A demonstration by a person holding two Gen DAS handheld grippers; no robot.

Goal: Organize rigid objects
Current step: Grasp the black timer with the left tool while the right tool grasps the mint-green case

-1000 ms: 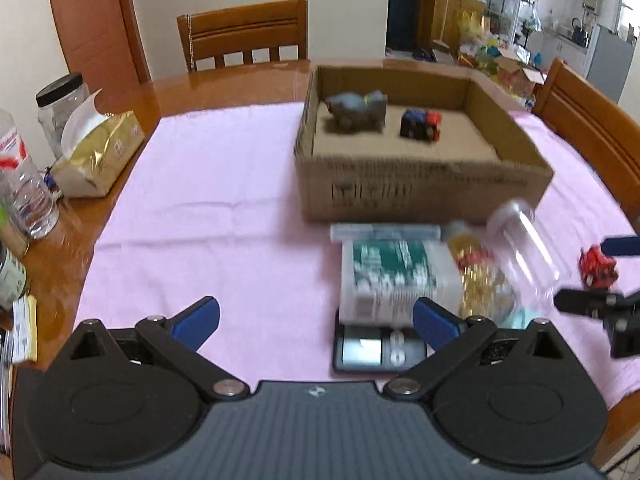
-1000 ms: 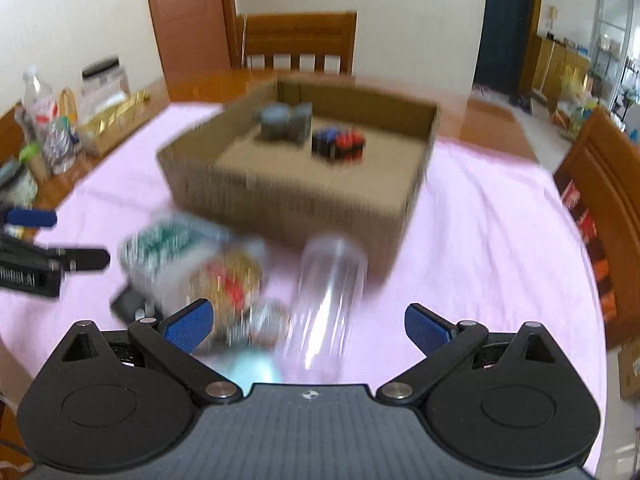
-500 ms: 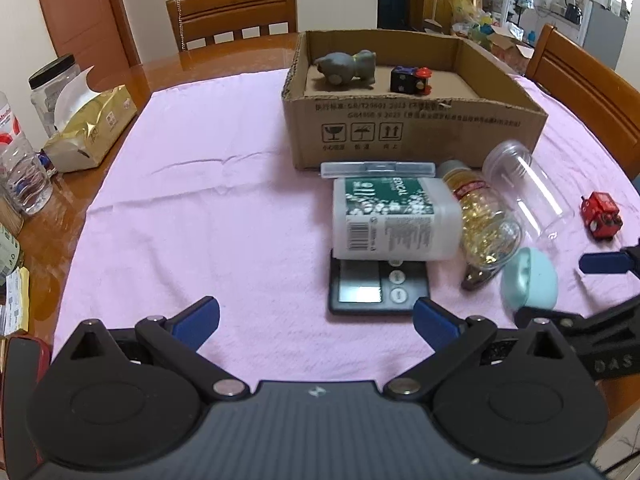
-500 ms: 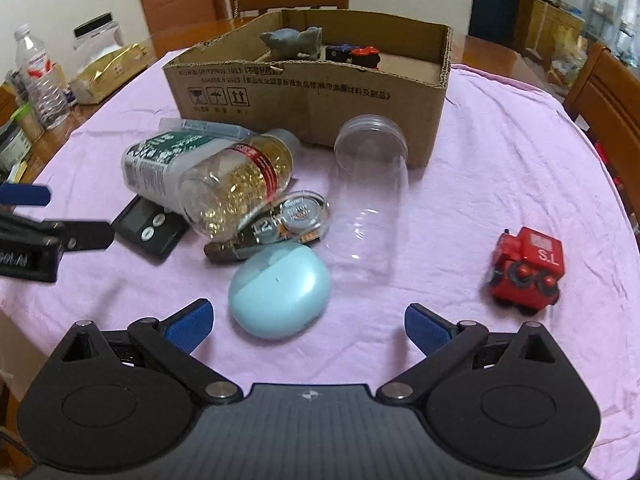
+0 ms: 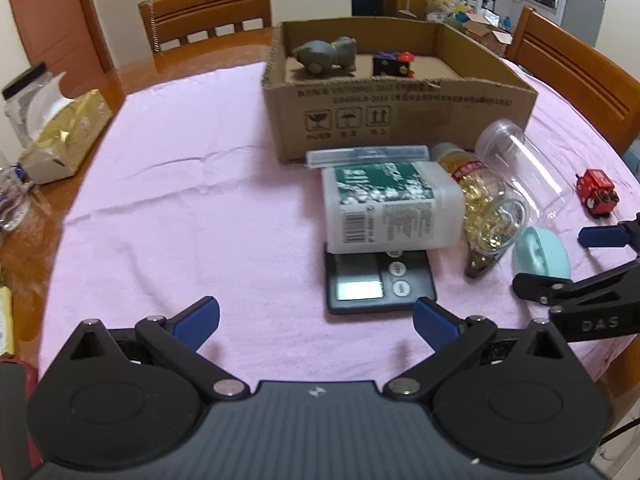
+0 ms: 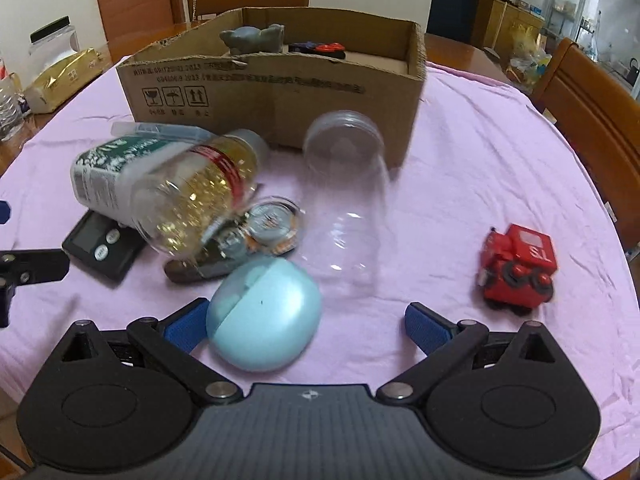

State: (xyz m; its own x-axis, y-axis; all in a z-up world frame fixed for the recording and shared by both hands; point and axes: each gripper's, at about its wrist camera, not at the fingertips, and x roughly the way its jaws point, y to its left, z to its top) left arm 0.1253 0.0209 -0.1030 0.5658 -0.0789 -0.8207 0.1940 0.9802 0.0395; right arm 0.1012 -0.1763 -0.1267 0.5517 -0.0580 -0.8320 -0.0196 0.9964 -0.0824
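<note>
A cardboard box (image 5: 400, 116) (image 6: 280, 92) on the pink cloth holds a grey toy animal (image 5: 326, 55) (image 6: 256, 38) and a dark toy car (image 5: 394, 64). In front of it lie a white bottle (image 5: 390, 208), a jar of gold capsules (image 6: 196, 196), a clear jar (image 6: 344, 196), a black scale (image 5: 378, 284), a teal egg-shaped case (image 6: 266, 316) and a red toy train (image 6: 518, 268). My right gripper (image 6: 306, 326) is open, low over the cloth, with the teal case between its fingers near the left one. My left gripper (image 5: 316, 316) is open before the scale, holding nothing.
A gold tissue pack (image 5: 60, 136) and a lidded jar (image 5: 24, 96) sit at the left table edge. Wooden chairs (image 5: 208, 12) stand behind and at the right (image 6: 592, 112). A flat round packet (image 6: 272, 222) lies under the capsule jar.
Both grippers pulled back and down from the box, then the right one moved forward so the teal case now sits between its fingers. The left gripper eased slightly closer to the scale.
</note>
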